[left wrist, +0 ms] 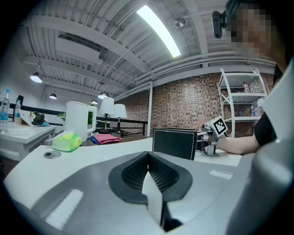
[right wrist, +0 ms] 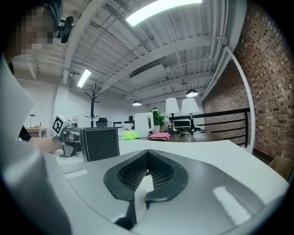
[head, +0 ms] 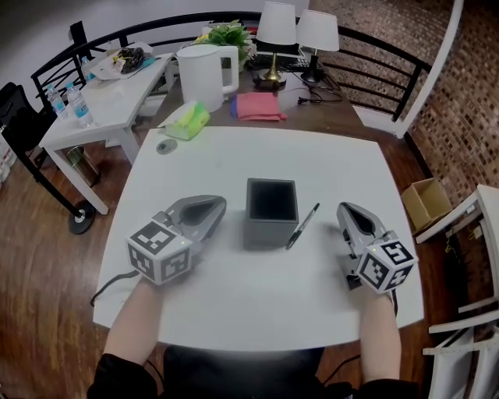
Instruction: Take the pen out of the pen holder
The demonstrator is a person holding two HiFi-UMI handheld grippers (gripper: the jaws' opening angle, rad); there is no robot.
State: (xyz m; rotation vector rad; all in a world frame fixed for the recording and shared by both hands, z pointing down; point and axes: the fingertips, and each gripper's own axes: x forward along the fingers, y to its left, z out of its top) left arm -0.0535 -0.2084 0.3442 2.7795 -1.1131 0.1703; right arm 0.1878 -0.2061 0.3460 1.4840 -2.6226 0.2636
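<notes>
Overhead, a slim black pen [head: 302,225] lies flat on the square white table [head: 257,300] at centre frame. It is slanted, just right of the dark grey square pen holder [head: 270,212]. Its lower end sits by the holder's lower right corner, and whether the two touch is hard to make out.

The holder's inside is too dark to read. The person's forearms are cut off at the bottom edge. In the left gripper view the holder blocks the pen from sight.

The grey hand-held right gripper [head: 345,208] rests on the table to the right of the pen, near it but apart. Its jaws are pressed together with nothing between them. The matching left gripper [head: 217,206] lies left of the holder, its tip near the holder's left wall. It too is closed and empty.

Counted: one pen, one holder and two grippers, each carrying one marker cube. At the top of the frame stand two white-shaded table lamps [head: 276,23], and at upper left two clear water bottles [head: 78,105].
</notes>
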